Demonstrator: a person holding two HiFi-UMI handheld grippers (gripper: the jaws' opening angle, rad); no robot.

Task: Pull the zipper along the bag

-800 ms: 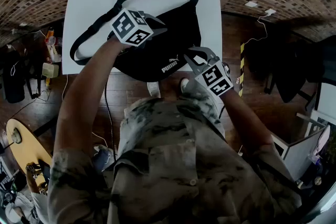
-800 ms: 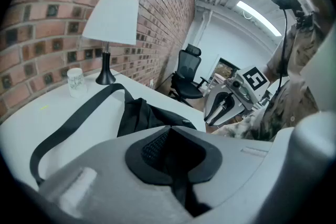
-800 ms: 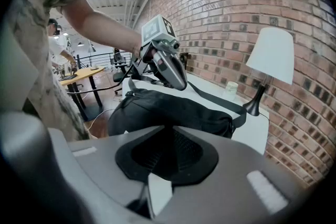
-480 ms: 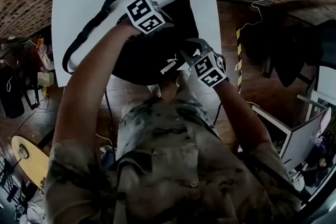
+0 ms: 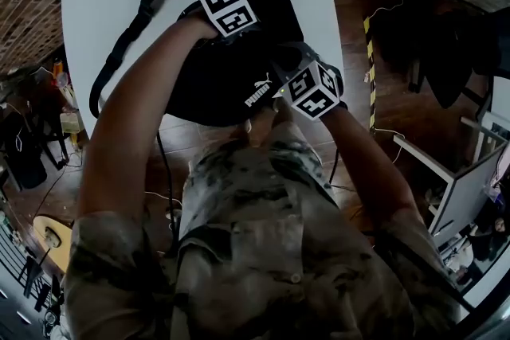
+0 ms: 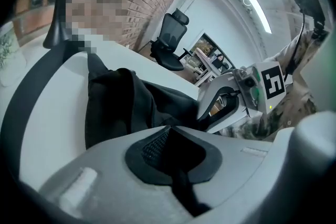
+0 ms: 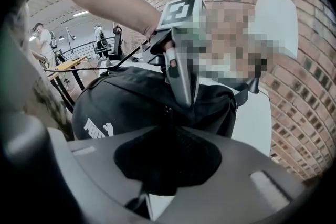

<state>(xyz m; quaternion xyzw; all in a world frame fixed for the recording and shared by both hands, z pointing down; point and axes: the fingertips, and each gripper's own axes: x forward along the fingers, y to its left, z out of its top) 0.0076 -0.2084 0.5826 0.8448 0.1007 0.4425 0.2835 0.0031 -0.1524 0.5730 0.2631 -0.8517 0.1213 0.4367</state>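
A black bag (image 5: 231, 76) with a white logo (image 5: 259, 91) lies on the white table (image 5: 103, 4), its strap (image 5: 127, 36) looping off to the left. My left gripper (image 6: 170, 136) sits on the bag's top, shut on a fold of its black fabric (image 6: 126, 102). My right gripper (image 7: 168, 136) is at the bag's near right end, and black bag material (image 7: 121, 107) fills the space between its pads. I cannot tell which part it pinches. The zipper pull is hidden. In the right gripper view, the left gripper's fingers (image 7: 184, 86) point down onto the bag's top seam.
The table's near edge runs right under the bag, with my body close against it. A yellow-and-black striped strip (image 5: 369, 52) lies on the wooden floor at the right, and clutter (image 5: 32, 147) lies at the left. An office chair (image 6: 170, 42) stands beyond the table.
Both grippers have moved onto the bag. The left one shifted farther across its top, and the right one came in from the table's near edge to the bag's right end.
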